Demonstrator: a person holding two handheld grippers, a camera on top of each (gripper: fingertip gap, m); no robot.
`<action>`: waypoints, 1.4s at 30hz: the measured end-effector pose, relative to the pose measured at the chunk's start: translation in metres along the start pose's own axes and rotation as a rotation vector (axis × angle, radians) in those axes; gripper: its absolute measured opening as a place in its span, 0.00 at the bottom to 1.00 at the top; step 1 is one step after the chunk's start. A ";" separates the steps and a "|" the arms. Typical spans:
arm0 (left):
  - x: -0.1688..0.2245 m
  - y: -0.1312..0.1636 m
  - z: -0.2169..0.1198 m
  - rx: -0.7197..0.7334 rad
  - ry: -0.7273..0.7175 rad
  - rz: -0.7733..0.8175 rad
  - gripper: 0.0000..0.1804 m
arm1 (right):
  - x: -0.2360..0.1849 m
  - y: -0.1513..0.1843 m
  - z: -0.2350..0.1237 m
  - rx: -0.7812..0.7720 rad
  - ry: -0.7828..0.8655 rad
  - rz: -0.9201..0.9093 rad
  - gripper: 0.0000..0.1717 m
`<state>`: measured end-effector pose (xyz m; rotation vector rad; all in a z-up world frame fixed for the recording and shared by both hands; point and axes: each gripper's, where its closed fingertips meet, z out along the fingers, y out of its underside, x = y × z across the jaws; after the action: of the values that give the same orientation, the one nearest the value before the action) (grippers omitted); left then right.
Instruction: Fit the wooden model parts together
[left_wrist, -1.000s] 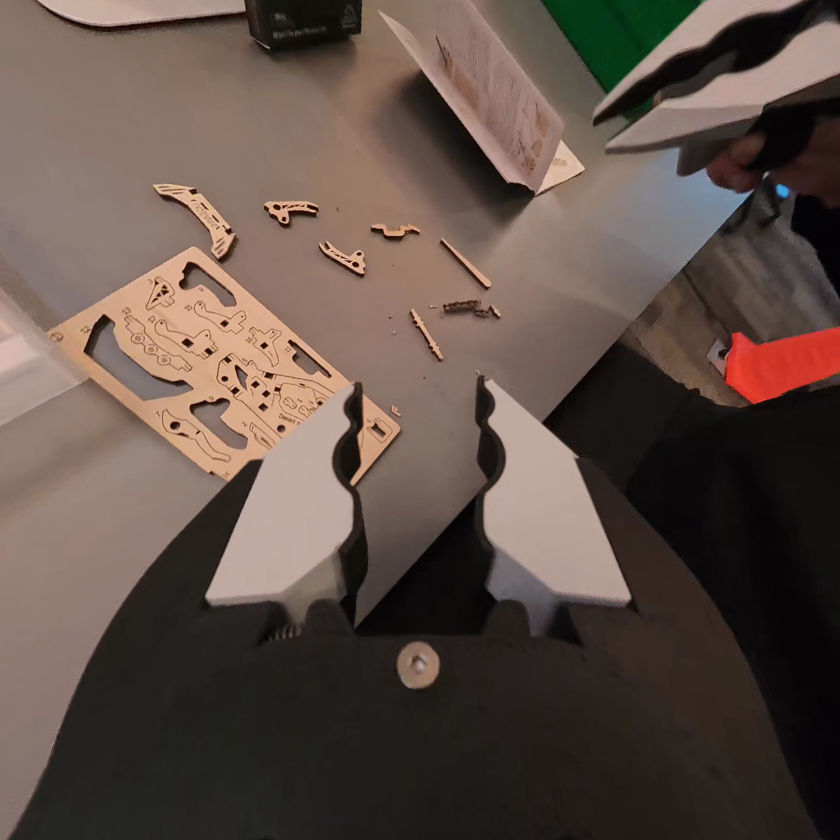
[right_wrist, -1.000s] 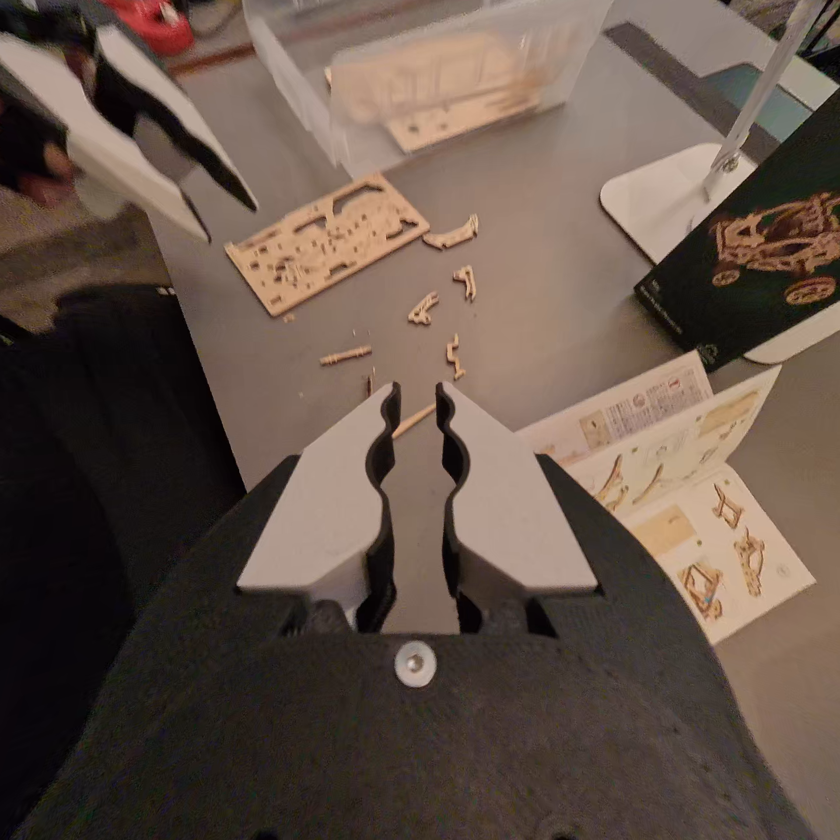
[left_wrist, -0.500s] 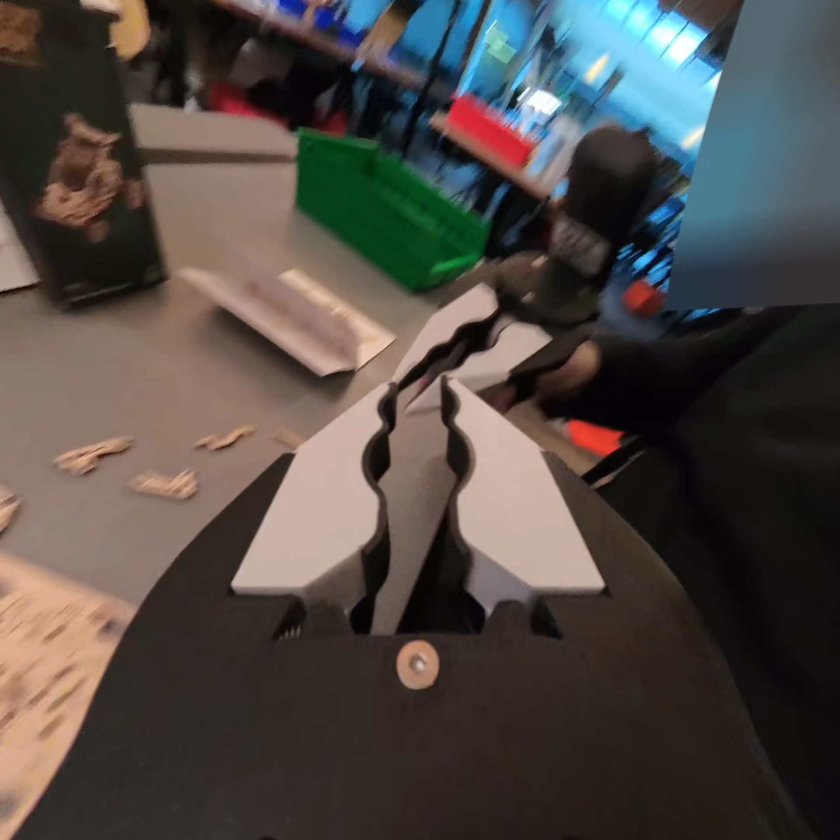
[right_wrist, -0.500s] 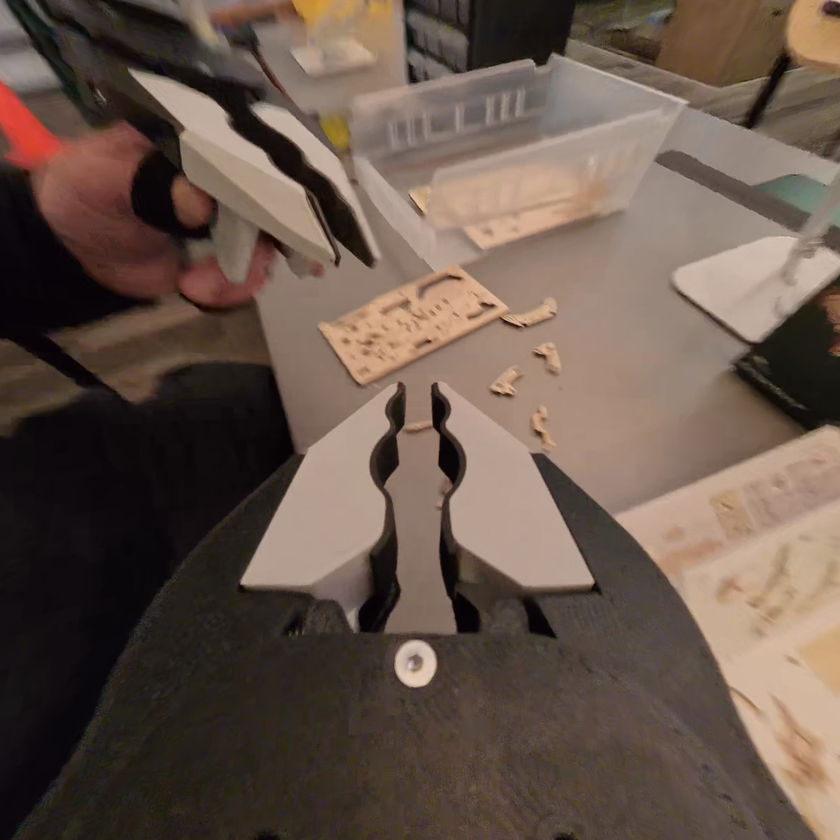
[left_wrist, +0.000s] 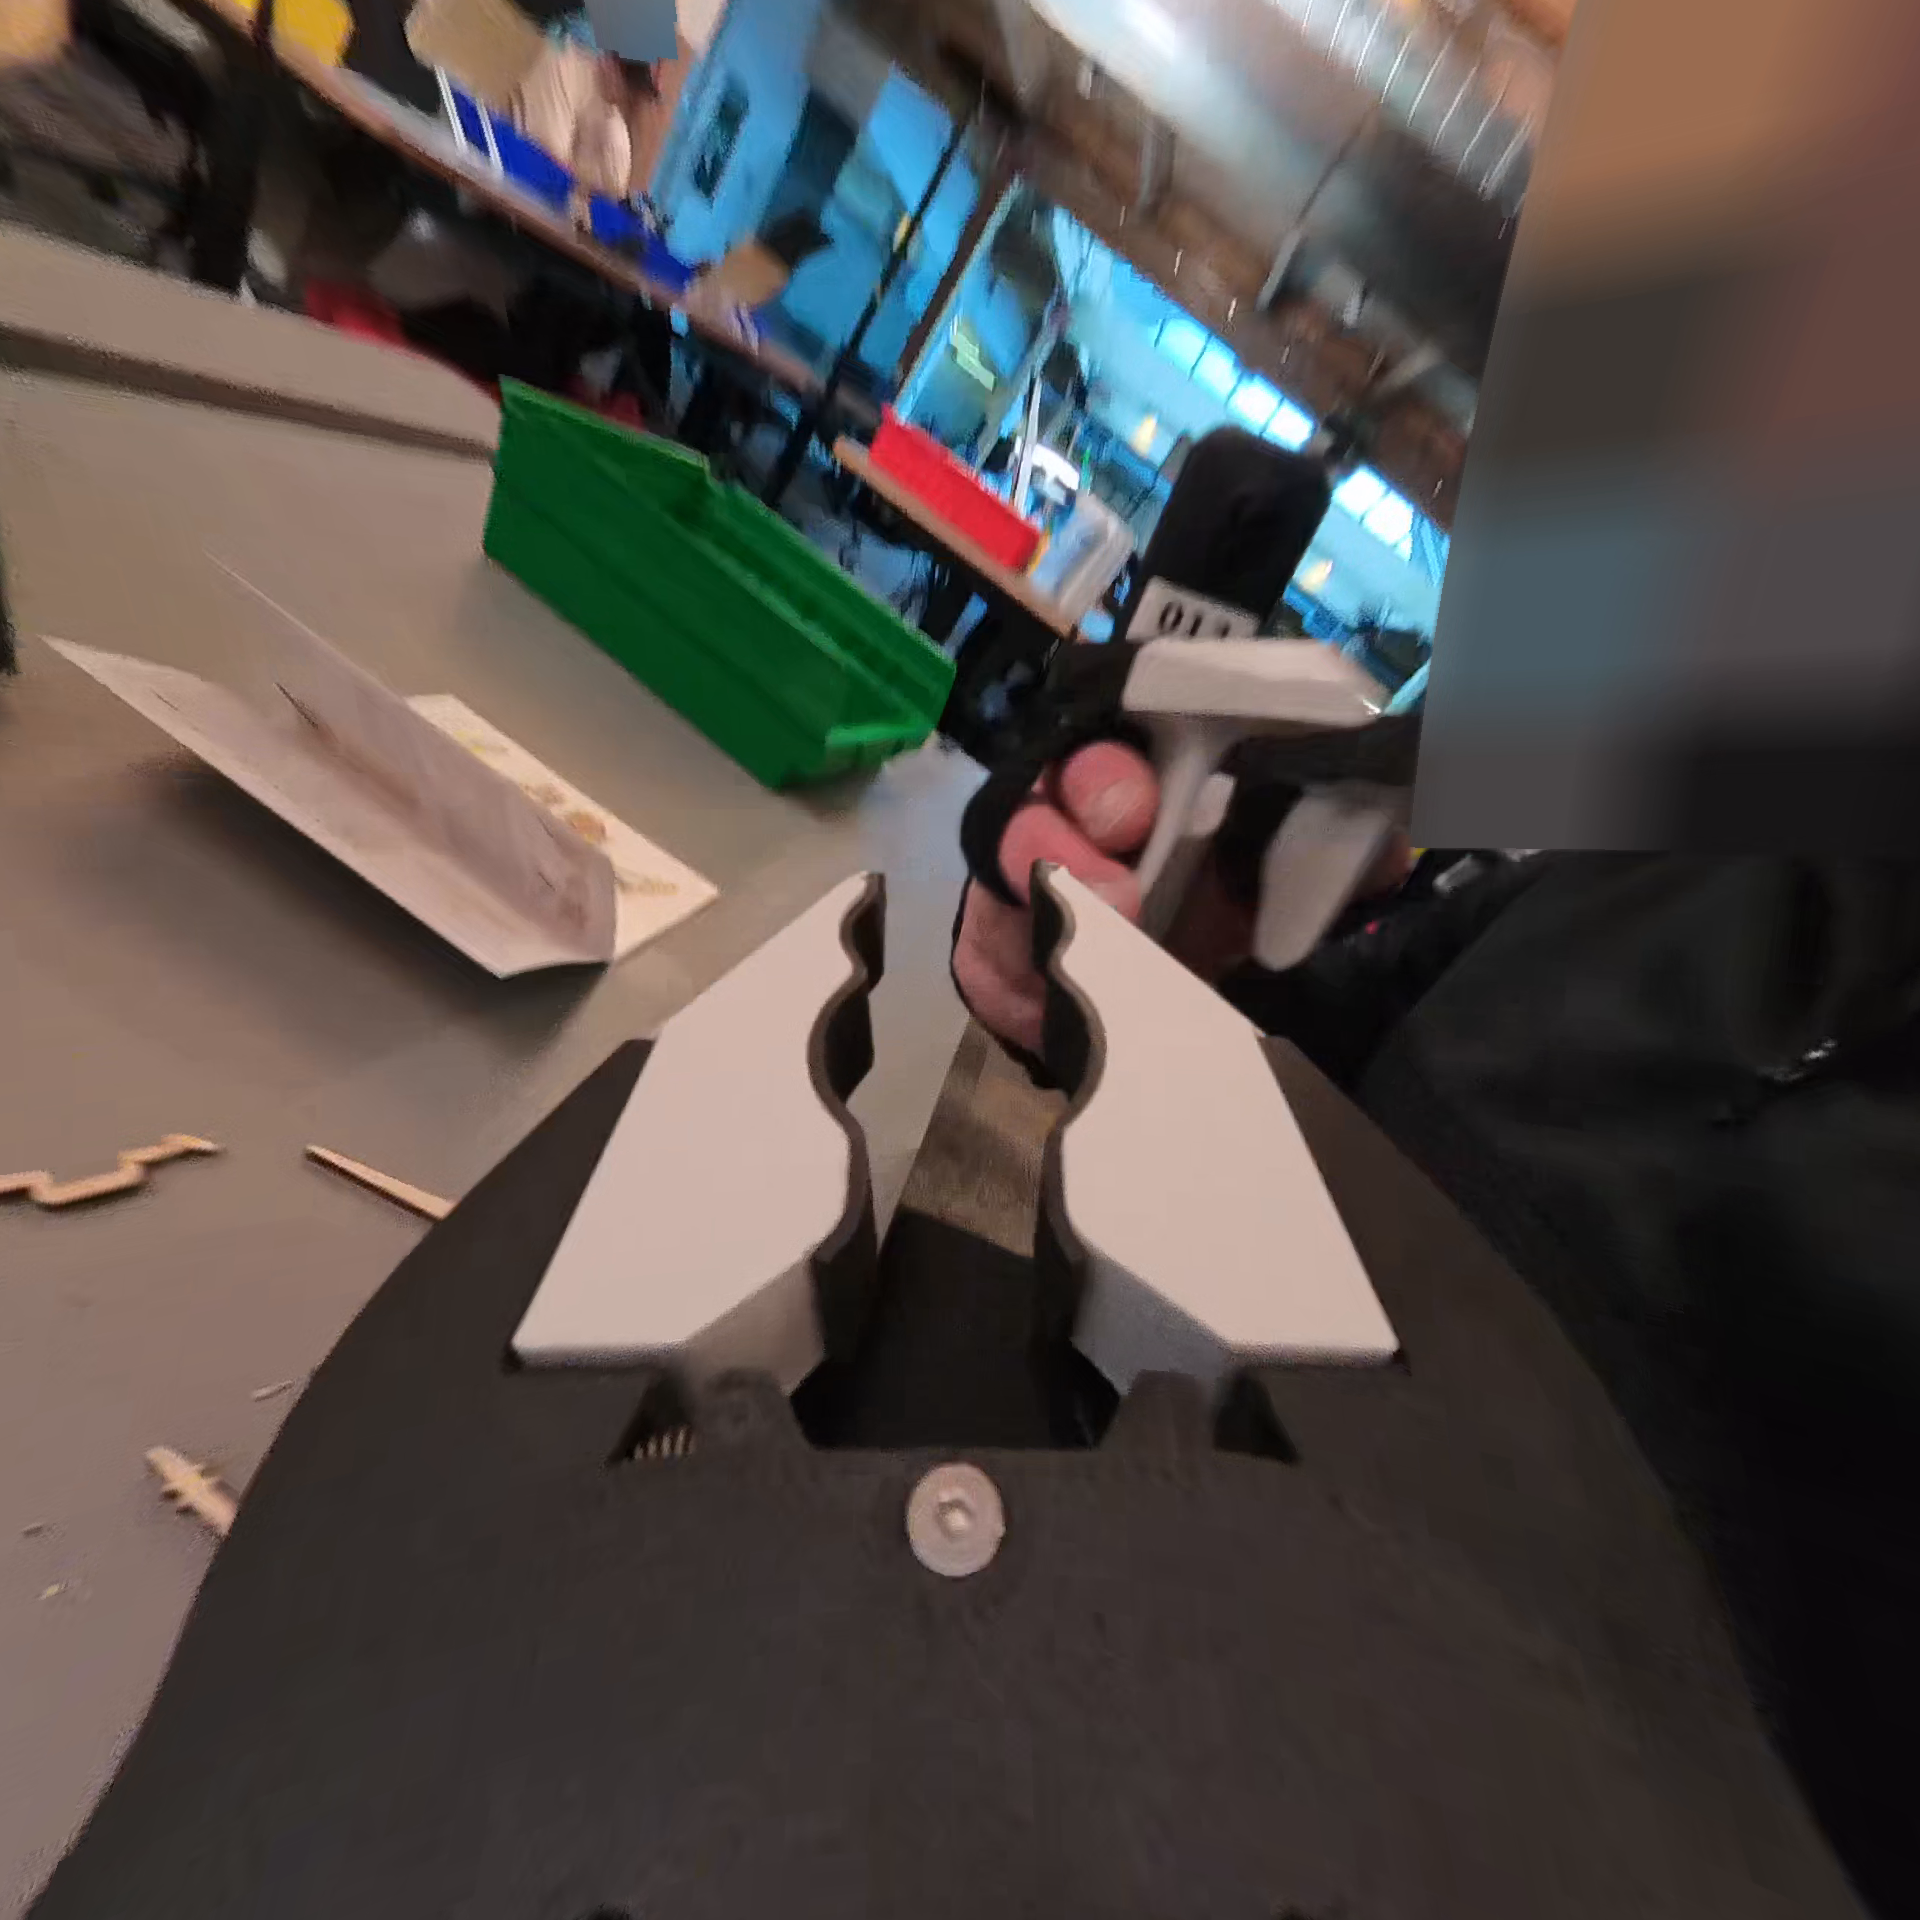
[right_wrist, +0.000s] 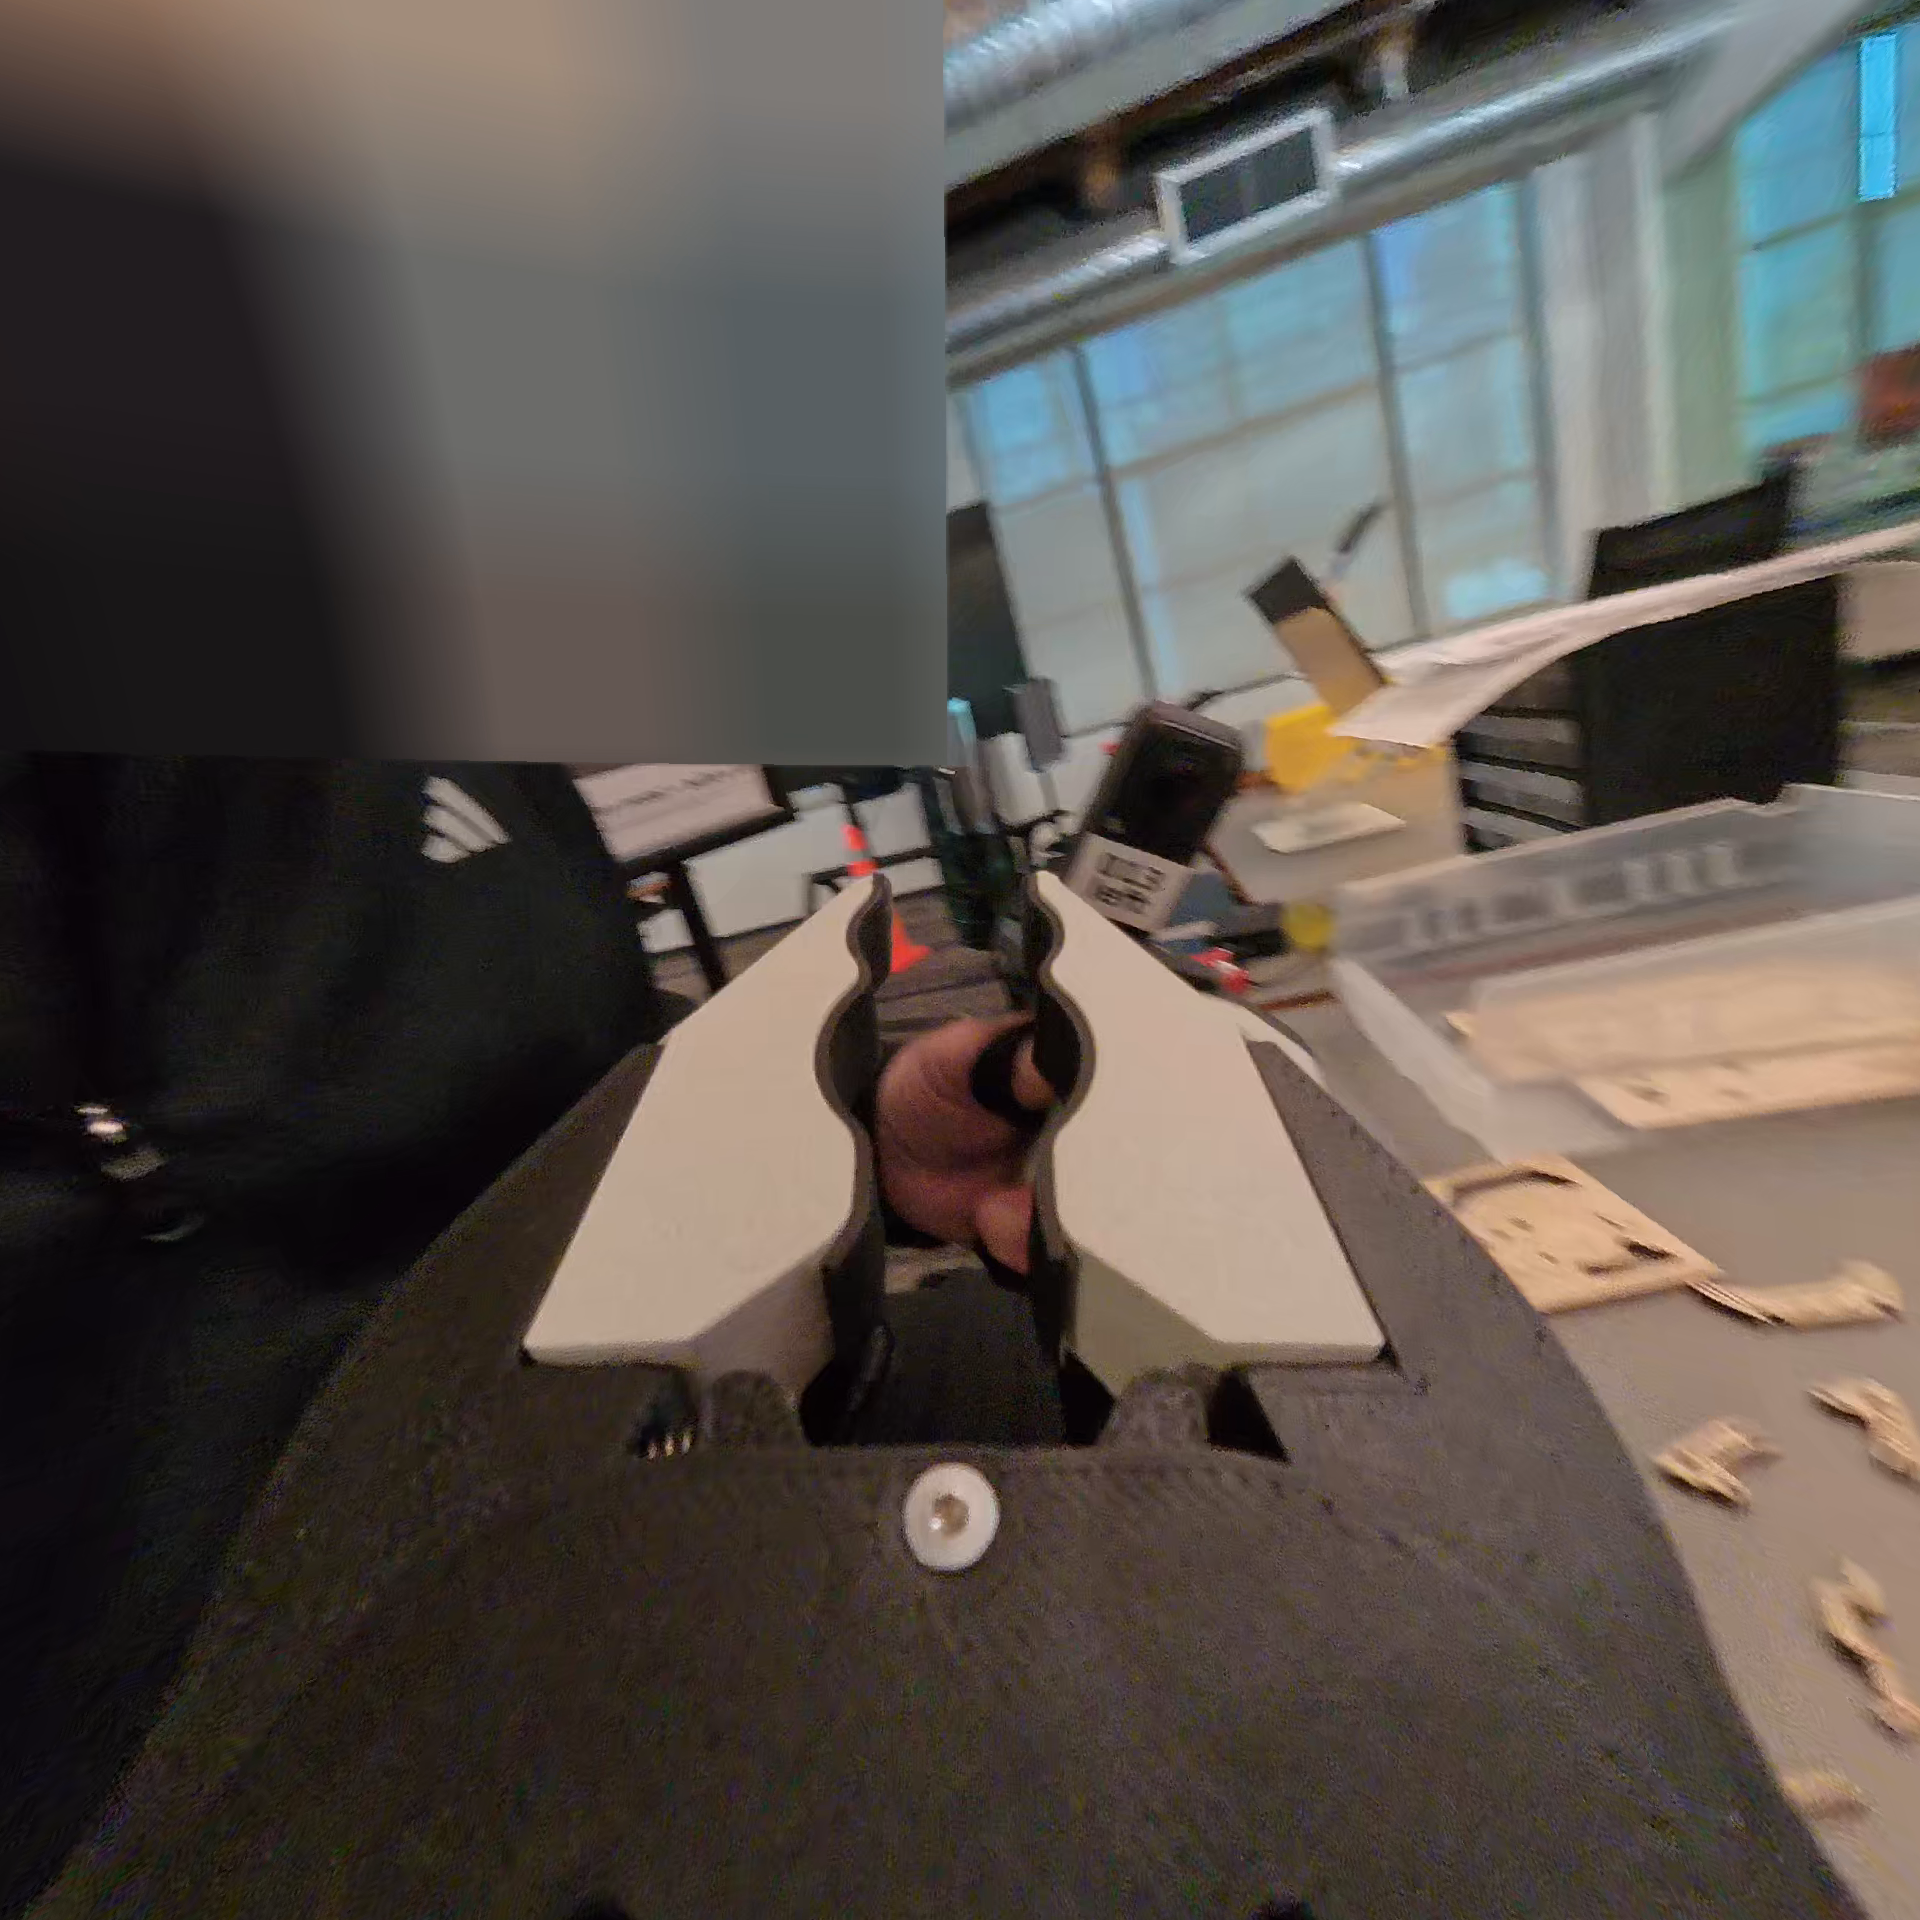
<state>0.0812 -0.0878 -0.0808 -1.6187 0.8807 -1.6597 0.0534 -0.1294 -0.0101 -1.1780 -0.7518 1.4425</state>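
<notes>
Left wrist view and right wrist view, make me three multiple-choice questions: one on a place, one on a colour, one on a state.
1. Where does the folded instruction sheet lie?
A. on the grey table
B. in the bin
C. on the floor

2. What colour is the bin at the table's far edge?
A. yellow
B. green
C. white

3. What is the left gripper holding?
A. wooden sheet
B. booklet
C. nothing

A: it rests tented on the tabletop.
B: its walls are green.
C: its fingers stand apart, nothing between them.

Wooden pieces (right_wrist: 1860, 1621) blurred; zigzag part (left_wrist: 62, 1179) cut by the edge.
</notes>
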 end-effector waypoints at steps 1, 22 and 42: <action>0.002 0.009 0.010 -0.045 -0.005 -0.002 0.15 | -0.008 -0.001 0.003 0.011 -0.043 0.001 0.13; 0.014 0.052 0.064 -0.320 0.040 -0.022 0.00 | -0.066 -0.019 0.020 0.113 -0.323 -0.114 0.23; 0.024 0.026 0.048 -0.281 0.199 -0.126 0.11 | -0.067 -0.050 -0.005 0.240 -0.382 -0.105 0.20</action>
<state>0.1287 -0.1233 -0.0883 -1.7448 1.1771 -1.8764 0.0709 -0.1832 0.0513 -0.6776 -0.8570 1.6388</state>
